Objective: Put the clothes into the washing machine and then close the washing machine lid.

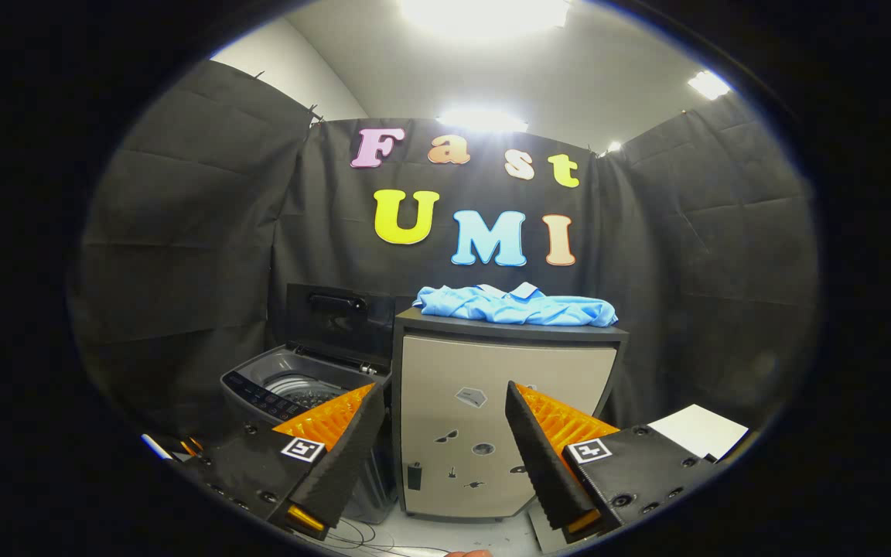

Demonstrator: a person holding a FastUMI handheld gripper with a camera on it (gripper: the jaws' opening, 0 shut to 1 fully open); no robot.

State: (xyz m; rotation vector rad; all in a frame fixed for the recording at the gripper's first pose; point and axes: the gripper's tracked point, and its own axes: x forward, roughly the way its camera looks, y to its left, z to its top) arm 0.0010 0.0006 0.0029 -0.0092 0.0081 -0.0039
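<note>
clothes: blue garment crumpled on top of the cabinet, well beyond the jaws; long axis runs side to side, collar at the middle top.
washer: just left of the cabinet, lid upright and open; drum partly hidden behind one finger.
gripper: jaws apart, nothing between them.
paper: white sheet at right, partly cut off.

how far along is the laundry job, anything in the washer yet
Done: the washing machine lid is already up. I can't tell if the drum holds anything.
In hand: nothing; the tool is open and empty, well short of the cabinet.
Left: the blue clothes lie on top of the cabinet beside the washer, so picking them up, dropping them in and closing the lid all remain.
</note>
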